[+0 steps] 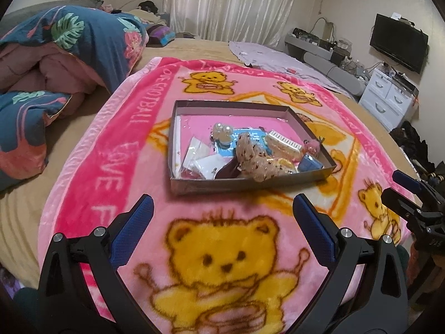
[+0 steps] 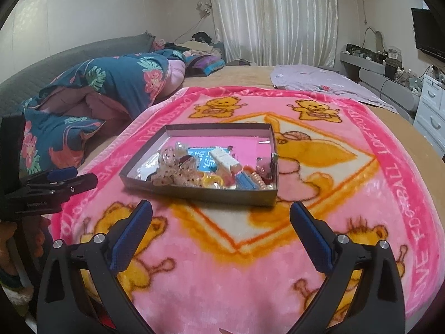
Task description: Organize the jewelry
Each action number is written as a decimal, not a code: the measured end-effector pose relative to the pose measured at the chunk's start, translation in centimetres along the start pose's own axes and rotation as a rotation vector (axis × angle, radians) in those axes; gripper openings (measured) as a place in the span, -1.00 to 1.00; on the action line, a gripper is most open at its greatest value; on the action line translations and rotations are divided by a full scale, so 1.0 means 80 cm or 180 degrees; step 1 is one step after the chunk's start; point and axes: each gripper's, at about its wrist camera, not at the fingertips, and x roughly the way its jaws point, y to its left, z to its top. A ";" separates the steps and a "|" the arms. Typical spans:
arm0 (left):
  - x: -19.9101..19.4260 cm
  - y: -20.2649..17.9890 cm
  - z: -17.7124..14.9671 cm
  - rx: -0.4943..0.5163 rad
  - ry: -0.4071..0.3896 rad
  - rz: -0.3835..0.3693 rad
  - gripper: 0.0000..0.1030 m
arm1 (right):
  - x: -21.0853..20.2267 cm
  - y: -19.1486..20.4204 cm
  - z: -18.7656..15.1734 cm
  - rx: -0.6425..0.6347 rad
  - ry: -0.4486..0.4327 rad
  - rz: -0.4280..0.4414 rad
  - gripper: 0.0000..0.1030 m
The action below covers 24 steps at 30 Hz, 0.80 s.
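Bedspread (image 1: 91, 167); both tongs (image 1: 222, 208) (image 2: 221, 211) seemingly agape, empty.

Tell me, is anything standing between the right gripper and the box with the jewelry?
Nothing visible does. Only bare pink bear blanket lies between the open right gripper and the near wall of the shallow box. The left gripper is off to the side, also open.

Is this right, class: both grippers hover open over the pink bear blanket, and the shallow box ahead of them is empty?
Not quite. The box is not empty: it holds a jumble of small items, including a speckled scrunchie, as the left wrist view shows. The rest stands: the left gripper and right gripper hover open over the pink bear blanket.
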 end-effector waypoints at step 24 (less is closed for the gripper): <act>0.003 -0.003 -0.040 -0.0009 0.0017 -0.0013 0.82 | 0.004 0.002 -0.037 0.0005 0.0040 -0.0061 0.91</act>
